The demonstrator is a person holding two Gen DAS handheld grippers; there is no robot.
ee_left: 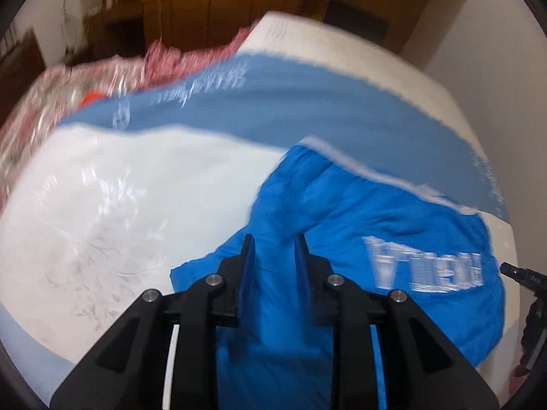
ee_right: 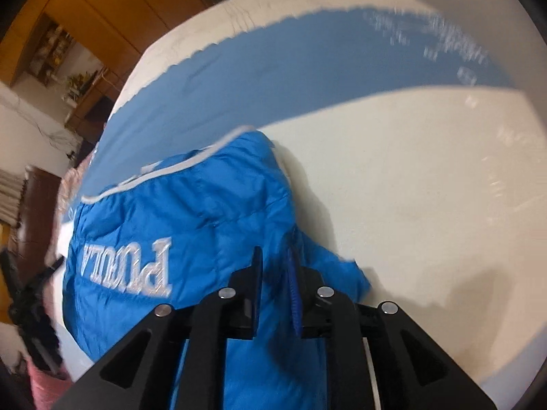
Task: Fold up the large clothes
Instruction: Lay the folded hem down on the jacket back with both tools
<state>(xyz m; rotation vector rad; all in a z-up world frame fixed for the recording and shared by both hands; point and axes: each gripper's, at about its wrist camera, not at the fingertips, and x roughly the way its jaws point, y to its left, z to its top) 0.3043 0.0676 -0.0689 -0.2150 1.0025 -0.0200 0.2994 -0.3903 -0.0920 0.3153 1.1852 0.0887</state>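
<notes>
A bright blue padded jacket (ee_left: 393,225) with white lettering and a white-trimmed edge lies on a white bed with a blue band (ee_left: 239,102). My left gripper (ee_left: 275,246) is shut on a fold of the jacket's blue fabric, which runs between its fingers. In the right wrist view the jacket (ee_right: 177,218) shows the word PUULA upside down. My right gripper (ee_right: 276,259) is shut on another part of the jacket near its edge. Both views are blurred by motion.
The white bed cover (ee_right: 427,188) spreads wide to the right of the jacket. A pink patterned quilt (ee_left: 68,82) is bunched at the bed's far left. Wooden cupboards (ee_right: 102,10) and a shelf stand beyond the bed.
</notes>
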